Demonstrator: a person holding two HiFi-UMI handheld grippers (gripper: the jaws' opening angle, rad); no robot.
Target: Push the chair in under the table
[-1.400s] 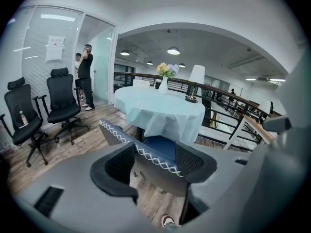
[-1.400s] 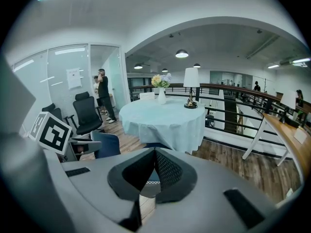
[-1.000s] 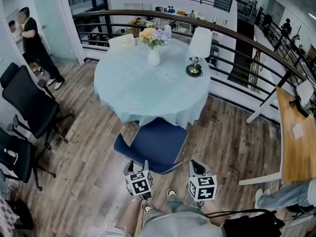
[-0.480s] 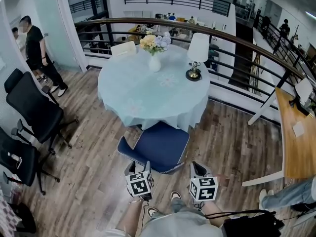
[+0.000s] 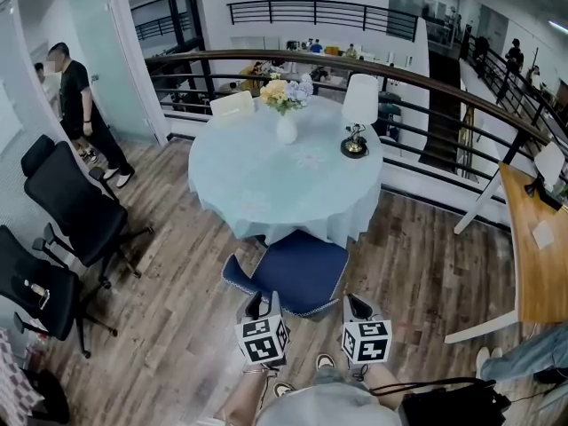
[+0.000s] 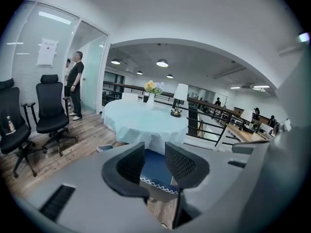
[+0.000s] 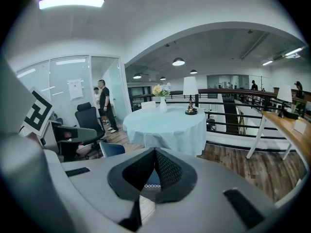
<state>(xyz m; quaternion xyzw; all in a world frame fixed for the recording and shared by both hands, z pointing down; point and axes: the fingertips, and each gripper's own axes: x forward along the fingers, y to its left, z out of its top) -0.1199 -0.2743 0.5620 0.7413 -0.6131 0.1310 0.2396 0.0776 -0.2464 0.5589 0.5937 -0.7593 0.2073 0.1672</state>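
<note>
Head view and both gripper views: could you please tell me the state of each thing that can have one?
blue chair: seat's far edge at the table rim, most of the seat out from under it.
left gripper: jaws apart, just been closing, gripping nothing.
right gripper: jaws together, empty.
lamp: upright on the table.
vase of flowers: upright on the table.
</note>
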